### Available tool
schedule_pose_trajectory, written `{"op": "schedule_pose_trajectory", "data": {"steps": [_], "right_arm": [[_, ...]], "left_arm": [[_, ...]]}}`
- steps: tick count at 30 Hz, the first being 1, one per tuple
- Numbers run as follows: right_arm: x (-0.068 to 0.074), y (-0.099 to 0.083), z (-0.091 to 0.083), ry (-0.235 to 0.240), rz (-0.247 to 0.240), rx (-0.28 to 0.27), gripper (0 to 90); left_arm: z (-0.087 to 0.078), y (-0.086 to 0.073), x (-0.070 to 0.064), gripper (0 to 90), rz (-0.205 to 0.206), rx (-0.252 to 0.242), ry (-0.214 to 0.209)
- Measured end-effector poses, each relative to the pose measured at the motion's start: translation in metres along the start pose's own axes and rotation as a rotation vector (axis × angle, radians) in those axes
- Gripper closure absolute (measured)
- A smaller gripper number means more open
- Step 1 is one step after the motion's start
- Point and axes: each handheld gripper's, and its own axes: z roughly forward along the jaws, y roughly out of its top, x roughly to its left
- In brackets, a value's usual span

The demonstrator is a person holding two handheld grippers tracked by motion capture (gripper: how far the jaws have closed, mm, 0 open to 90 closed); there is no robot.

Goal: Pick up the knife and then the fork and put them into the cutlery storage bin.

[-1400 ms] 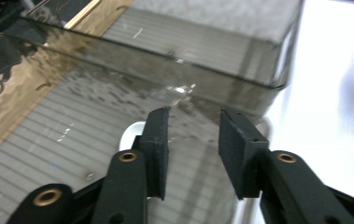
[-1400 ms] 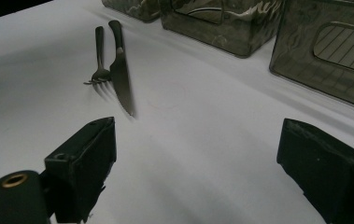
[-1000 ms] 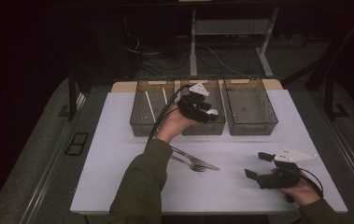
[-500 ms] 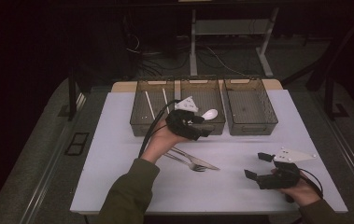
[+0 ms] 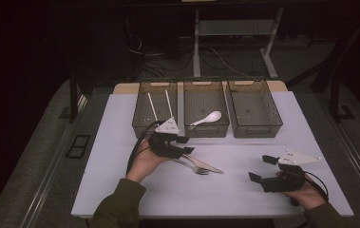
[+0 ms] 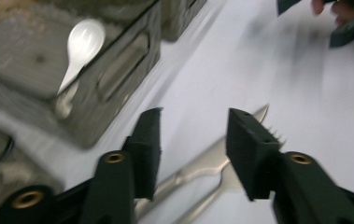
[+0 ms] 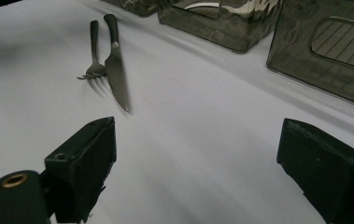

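Observation:
A metal knife (image 5: 205,165) and fork (image 5: 194,168) lie side by side on the white table (image 5: 120,142). My left gripper (image 5: 185,145) hovers open just over their handle ends; in the left gripper view the knife (image 6: 207,161) and fork (image 6: 221,184) run between its open gripper (image 6: 193,135). A white spoon (image 5: 206,118) lies in the middle bin (image 5: 206,130), seen up close as the spoon (image 6: 83,44). My right gripper (image 5: 261,168) rests open and empty at the near right, its gripper (image 7: 198,140) aimed at the fork (image 7: 93,51) and knife (image 7: 116,65).
Three clear bins stand in a row at the table's far side: the left bin (image 5: 142,128) holds two white chopsticks (image 5: 152,106), the right bin (image 5: 256,130) looks empty. A cable trails from the left gripper. Dark floor and a desk frame lie beyond.
My left gripper has drawn back from over the middle bin and come down near the knife and fork. The white spoon now lies uncovered in that bin. The right gripper stayed put.

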Motion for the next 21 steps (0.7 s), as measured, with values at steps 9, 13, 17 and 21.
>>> {"op": "schedule_pose_trajectory", "data": {"steps": [9, 13, 17, 21], "right_arm": [[-0.001, 0.000, 0.000, -0.006, -0.004, 0.001, 12.0], [-0.001, -0.001, 0.000, -0.010, 0.005, 0.000, 12.1], [-0.002, -0.001, -0.001, -0.014, 0.007, -0.001, 12.1], [-0.002, -0.001, -0.001, -0.015, 0.007, 0.000, 12.0]], "left_arm": [[-0.004, -0.025, 0.006, 84.7, 0.008, 0.060, 0.030], [0.003, -0.033, 0.013, 88.9, 0.019, 0.126, 0.041], [0.008, -0.038, 0.019, 88.9, 0.010, 0.155, 0.053], [0.012, -0.044, 0.024, 89.0, 0.006, 0.181, 0.055]]}}
